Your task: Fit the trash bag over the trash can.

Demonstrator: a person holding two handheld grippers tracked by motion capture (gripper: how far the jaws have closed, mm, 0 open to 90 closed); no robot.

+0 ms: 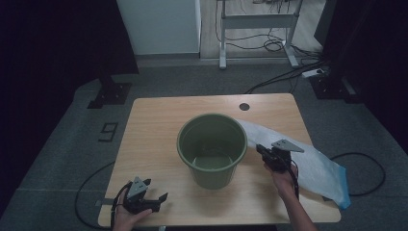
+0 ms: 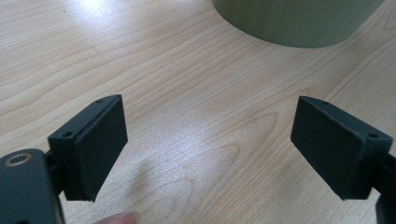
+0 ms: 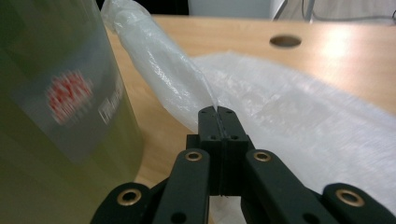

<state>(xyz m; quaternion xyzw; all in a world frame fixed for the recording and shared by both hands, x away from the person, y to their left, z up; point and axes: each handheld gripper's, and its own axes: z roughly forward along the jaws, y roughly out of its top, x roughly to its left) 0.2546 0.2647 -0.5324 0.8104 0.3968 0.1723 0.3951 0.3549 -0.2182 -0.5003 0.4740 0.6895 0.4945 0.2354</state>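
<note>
Right gripper (image 3: 218, 112): jaws clenched on a fold of the plastic bag (image 3: 289, 107), pinched edge lifted beside the bucket (image 1: 212, 149). Bag: thin, translucent white, crinkled, blue-edged, lying on the wooden table (image 1: 154, 125) right of the bucket. Left gripper (image 2: 210, 149): jaws wide apart, holding nothing.

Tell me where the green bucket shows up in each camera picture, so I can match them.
High view: the green bucket stands at the middle of the table, open top up.
Left gripper view: its lower wall sits at the top edge, right of centre.
Right gripper view: its wall with a red label runs down the left side.
Shared landmark: the bucket's green wall on the pale wood tabletop.
</note>
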